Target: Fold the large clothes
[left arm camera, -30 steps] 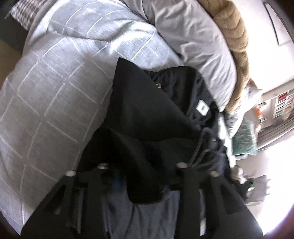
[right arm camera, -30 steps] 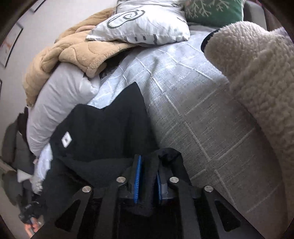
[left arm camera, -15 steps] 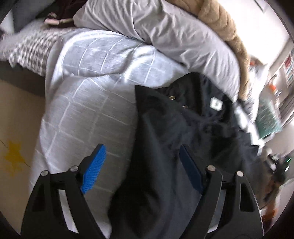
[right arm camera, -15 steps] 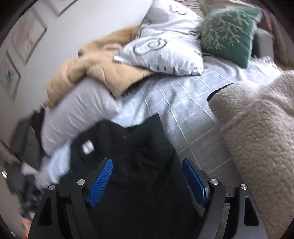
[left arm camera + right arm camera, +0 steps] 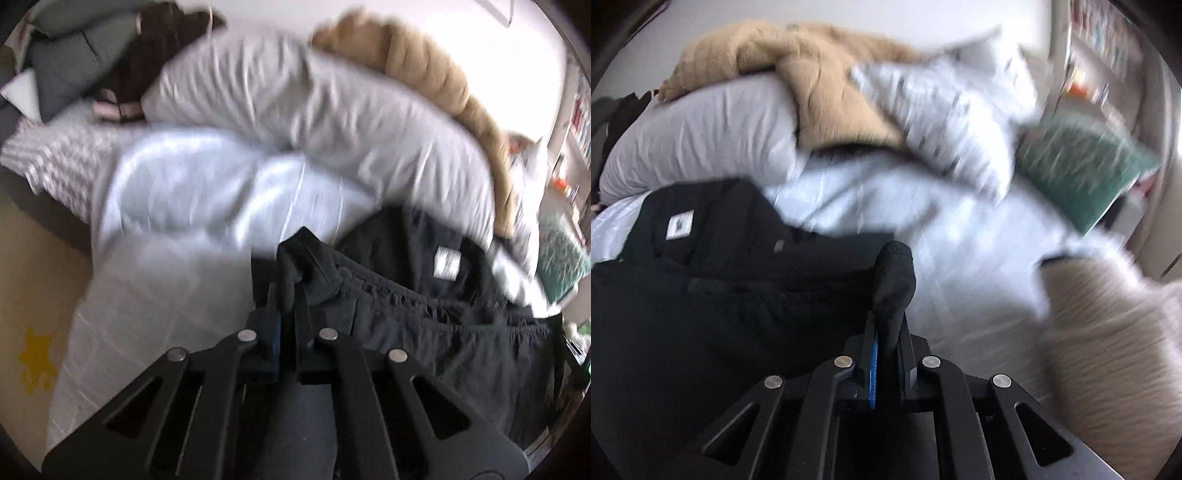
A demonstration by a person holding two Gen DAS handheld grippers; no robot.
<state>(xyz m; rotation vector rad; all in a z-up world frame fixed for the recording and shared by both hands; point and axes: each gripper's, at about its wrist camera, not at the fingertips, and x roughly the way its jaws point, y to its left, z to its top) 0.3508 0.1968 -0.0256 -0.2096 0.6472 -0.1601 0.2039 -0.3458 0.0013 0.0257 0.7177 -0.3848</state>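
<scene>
Both views are smeared by motion blur: the duvet and pillows streak, while each gripper's black frame stays sharp. Daylight blows out the wall at upper right in the left view, and glare sheens the duvet. The black garment sinks into near-featureless shadow, and fisheye bending and dark vignetting close every corner.

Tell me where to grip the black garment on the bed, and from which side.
Grip the black garment at the two ends of its gathered near edge, coming from the bed's near side. That edge lies outstretched between the left gripper and right gripper, both shut on bunched corners.
</scene>
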